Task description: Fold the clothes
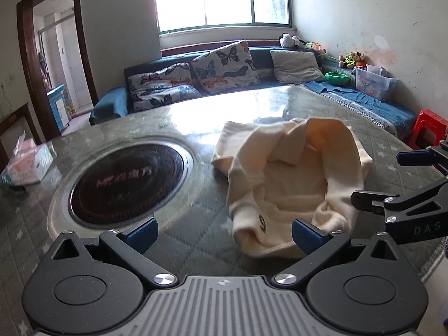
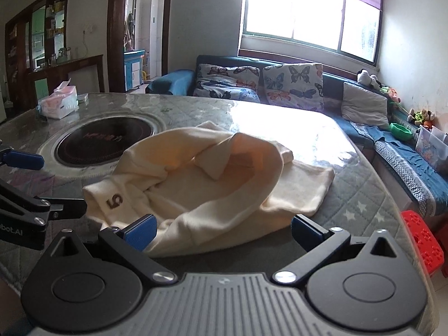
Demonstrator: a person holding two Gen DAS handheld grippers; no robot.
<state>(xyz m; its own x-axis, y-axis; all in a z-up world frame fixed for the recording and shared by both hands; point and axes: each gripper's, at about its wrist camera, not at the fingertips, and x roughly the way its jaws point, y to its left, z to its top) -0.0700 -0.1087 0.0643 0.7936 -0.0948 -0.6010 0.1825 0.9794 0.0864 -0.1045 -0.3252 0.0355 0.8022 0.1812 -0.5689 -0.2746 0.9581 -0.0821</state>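
Cream shirt (image 2: 207, 179) lies crumpled on table (image 1: 182, 117); left gripper (image 1: 224, 236) and right gripper (image 2: 222, 232), both spread apart, should pinch near hem corners evenly

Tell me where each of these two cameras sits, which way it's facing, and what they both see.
Left wrist: sits behind the open left gripper, looks across the table toward the sofa and window; the right gripper pokes in at the right edge.
Right wrist: sits behind the open right gripper, faces the same way from further right; the left gripper enters at the left edge.
Shared: the crumpled cream shirt, the round cooktop, the tissue box, the butterfly cushions.
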